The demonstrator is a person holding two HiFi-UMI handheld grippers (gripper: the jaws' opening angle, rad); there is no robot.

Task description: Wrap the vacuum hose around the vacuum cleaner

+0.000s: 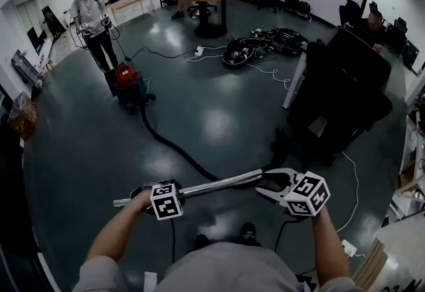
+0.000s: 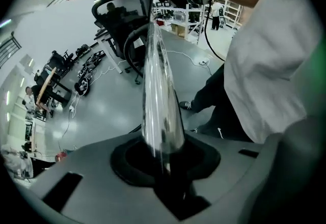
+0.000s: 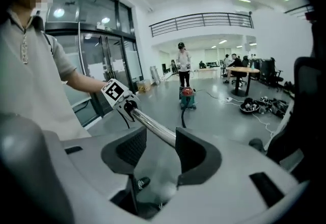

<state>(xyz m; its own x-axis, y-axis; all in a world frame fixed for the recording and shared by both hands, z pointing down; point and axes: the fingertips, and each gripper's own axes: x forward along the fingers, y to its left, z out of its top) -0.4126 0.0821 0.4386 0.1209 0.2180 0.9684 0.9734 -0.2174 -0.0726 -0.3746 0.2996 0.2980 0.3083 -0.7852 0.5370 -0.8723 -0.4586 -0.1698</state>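
Head view shows the left hand-held gripper (image 1: 143, 192) clamped on the stiff, probably slippery metal wand (image 1: 212, 186), the right hand-held gripper (image 1: 265, 188) standing jaws apart at its hose end, while the limp black hose (image 1: 172, 148), likely best gripped near the wand, trails across the floor (image 1: 86, 151) to the vacuum cleaner (image 1: 126, 81).

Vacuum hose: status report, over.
Left gripper shut on metal wand. Right gripper open at wand's other end. Hose trails across floor to vacuum cleaner, unwrapped. Chair nearby right.
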